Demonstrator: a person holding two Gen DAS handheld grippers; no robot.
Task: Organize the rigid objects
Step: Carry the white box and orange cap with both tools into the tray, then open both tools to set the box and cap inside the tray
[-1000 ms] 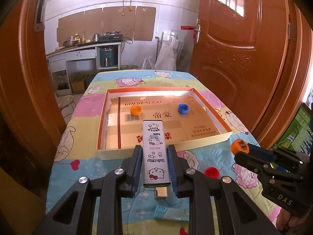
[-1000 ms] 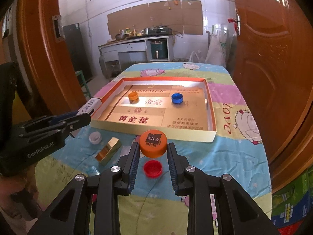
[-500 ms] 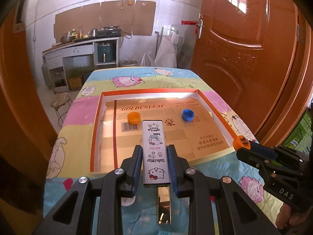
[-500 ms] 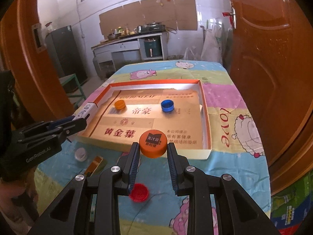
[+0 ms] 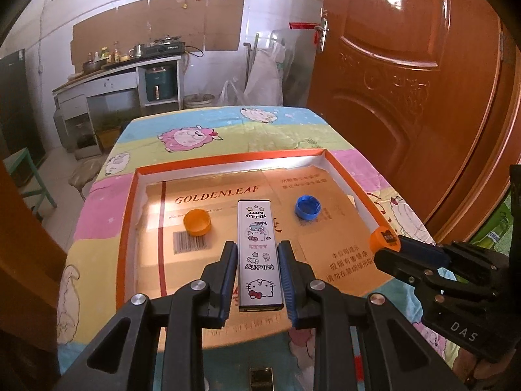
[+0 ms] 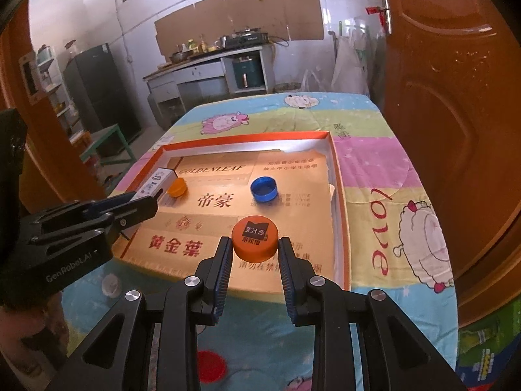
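My left gripper (image 5: 257,257) is shut on a long white Hello Kitty box (image 5: 258,254) and holds it over the near part of the shallow orange-rimmed tray (image 5: 228,163). My right gripper (image 6: 255,254) is shut on an orange bottle cap (image 6: 255,241) over the tray's (image 6: 337,176) near right part; it also shows in the left wrist view (image 5: 384,239). A small orange cap (image 5: 196,222) and a blue cap (image 5: 307,207) lie inside the tray.
On the cartoon tablecloth (image 6: 390,169) in front of the tray lie a red cap (image 6: 211,365), a white cap (image 6: 110,285) and a gold block (image 5: 260,378). A wooden door (image 5: 407,65) stands close on the right. A kitchen counter (image 5: 123,75) is behind.
Both grippers have moved forward with their objects, from above the tablecloth to above the tray's near part. The loose red cap and gold block have slid toward the bottom of the views.
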